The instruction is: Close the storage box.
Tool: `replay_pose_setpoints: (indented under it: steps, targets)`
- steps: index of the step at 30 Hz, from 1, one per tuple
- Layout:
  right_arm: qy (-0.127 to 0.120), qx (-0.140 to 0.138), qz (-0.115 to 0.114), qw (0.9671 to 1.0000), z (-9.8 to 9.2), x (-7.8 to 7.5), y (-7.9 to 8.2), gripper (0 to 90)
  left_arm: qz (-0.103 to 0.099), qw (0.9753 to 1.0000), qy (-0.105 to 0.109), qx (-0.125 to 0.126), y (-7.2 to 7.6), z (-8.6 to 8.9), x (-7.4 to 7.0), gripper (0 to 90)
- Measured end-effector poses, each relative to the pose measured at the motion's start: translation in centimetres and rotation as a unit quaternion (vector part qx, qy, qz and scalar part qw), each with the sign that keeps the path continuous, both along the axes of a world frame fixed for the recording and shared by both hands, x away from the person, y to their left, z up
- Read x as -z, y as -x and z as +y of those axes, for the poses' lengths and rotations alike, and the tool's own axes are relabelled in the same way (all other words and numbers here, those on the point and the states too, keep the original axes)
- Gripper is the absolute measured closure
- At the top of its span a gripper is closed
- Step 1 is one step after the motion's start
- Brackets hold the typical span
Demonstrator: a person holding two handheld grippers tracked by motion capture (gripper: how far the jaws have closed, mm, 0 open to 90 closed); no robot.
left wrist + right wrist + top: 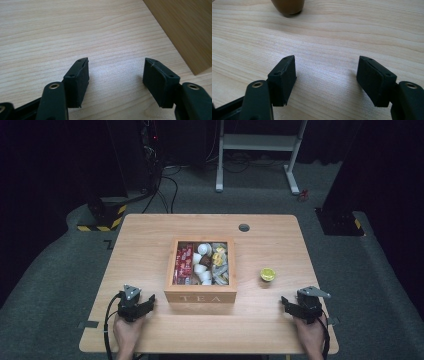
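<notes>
The left gripper (148, 302) rested low on the table (150, 230) with its jaws spread wide and nothing between them; in the left gripper view its pads (77, 82) framed only bare wood grain, with a corner of the tea box (185, 30) just beyond and to one side. In the high view that gripper sat near the box's front left corner, close to it but apart, held by a hand (127, 332) at the table's near edge. The right gripper (286, 304) lay near the front right edge, its jaws likewise wide apart and empty, held by the other hand (310, 335). In the right gripper view a brown cup (287, 6) stood farther off on the table, ahead of the jaws. The high view showed this same cup (267, 274) with a yellow-green top, standing alone between the box (200, 296) and the right gripper, clear of both. The open box, marked TEA on its front, sat at the table's middle, its compartments holding red packets (184, 264), white pods (202, 267) and pale wrapped sachets (220, 265).
</notes>
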State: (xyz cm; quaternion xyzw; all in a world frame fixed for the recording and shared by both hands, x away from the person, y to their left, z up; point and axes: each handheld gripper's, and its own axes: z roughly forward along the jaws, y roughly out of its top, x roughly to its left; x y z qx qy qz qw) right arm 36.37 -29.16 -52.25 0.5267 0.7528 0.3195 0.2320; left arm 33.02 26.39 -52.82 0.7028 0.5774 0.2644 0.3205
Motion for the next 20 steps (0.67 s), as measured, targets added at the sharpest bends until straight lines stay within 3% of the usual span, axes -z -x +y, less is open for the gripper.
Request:
replay_pose_setpoints:
  steps: [20]
  targets:
    - [0.000, 0.001, 0.000, 1.0000, 0.02, 0.01, 0.01, 31.8, 0.004, 1.0000, 0.000, 0.003, 0.04, -0.19, 0.02, 31.8]
